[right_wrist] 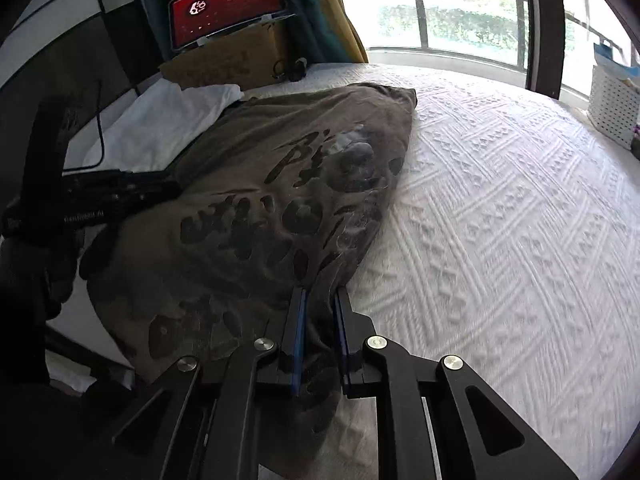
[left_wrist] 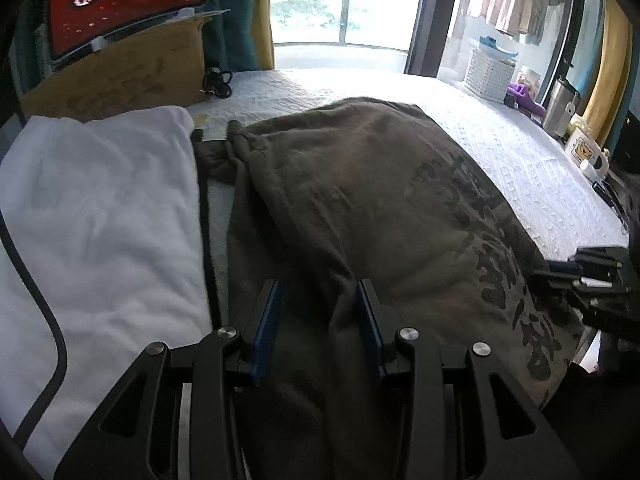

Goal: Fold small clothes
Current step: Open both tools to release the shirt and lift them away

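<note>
Olive-brown cotton T-shirt with dark printed lettering (left_wrist: 360,208) lies spread on white textured bedspread (right_wrist: 500,200), beside folded white garment (left_wrist: 100,208). Left tool (left_wrist: 318,292) half open, bunched near edge of shirt between pads. Right tool (right_wrist: 320,300) nearly closed, pinching shirt's right edge.

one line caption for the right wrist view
Right gripper clamps the edge of a printed olive-brown cotton T-shirt on a white textured bedspread.
</note>
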